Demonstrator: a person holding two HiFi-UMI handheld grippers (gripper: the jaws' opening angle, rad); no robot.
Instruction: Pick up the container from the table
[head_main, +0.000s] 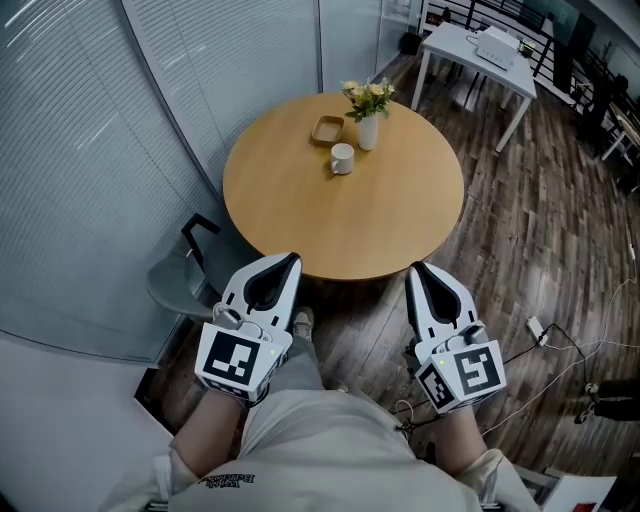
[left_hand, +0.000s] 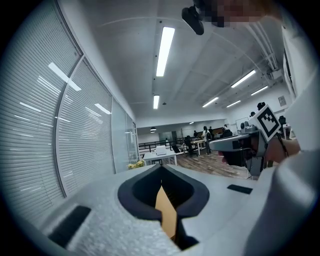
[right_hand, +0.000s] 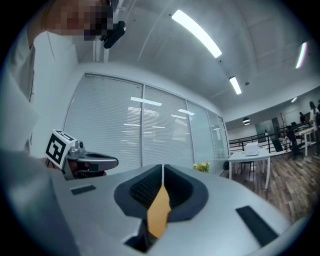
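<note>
A small tan tray-like container (head_main: 327, 129) lies at the far side of the round wooden table (head_main: 380, 220). Beside it stand a white cup (head_main: 342, 158) and a white vase of yellow flowers (head_main: 368, 128). My left gripper (head_main: 290, 258) hovers at the table's near edge, jaws pressed together with nothing between them. My right gripper (head_main: 418, 268) is level with it to the right, also shut and empty. In the left gripper view the left gripper (left_hand: 161, 167) points across the table, with the flowers (left_hand: 135, 164) far off. The right gripper (right_hand: 163, 166) shows the same in its own view.
A grey chair (head_main: 185, 275) stands tucked at the table's near left. A glass wall with blinds runs along the left. A white desk (head_main: 480, 55) stands at the back right, and cables (head_main: 560, 350) lie on the wooden floor to the right.
</note>
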